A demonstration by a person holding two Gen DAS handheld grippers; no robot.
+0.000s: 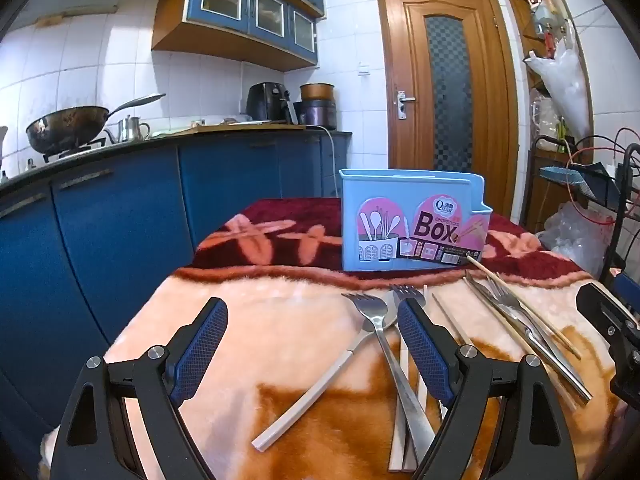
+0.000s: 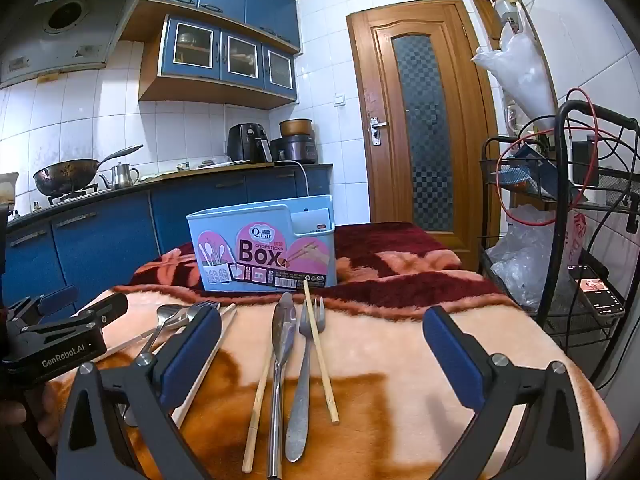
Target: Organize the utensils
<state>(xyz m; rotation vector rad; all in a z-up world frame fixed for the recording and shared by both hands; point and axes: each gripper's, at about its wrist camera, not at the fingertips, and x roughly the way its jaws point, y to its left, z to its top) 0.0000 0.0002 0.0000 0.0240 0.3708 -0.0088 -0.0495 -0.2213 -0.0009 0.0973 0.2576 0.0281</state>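
A light blue chopsticks box stands upright at the back of the blanket-covered table; it also shows in the right wrist view. Metal forks, a spoon and pale chopsticks lie loose in front of it. In the right wrist view a knife, a fork and wooden chopsticks lie side by side. My left gripper is open and empty above the left cluster. My right gripper is open and empty above the right cluster. The left gripper's body shows at the left.
The table carries a peach and maroon fleece blanket. Blue kitchen cabinets with a wok on the stove run along the left. A wire rack with cables, bags and a phone stands close on the right. A wooden door is behind.
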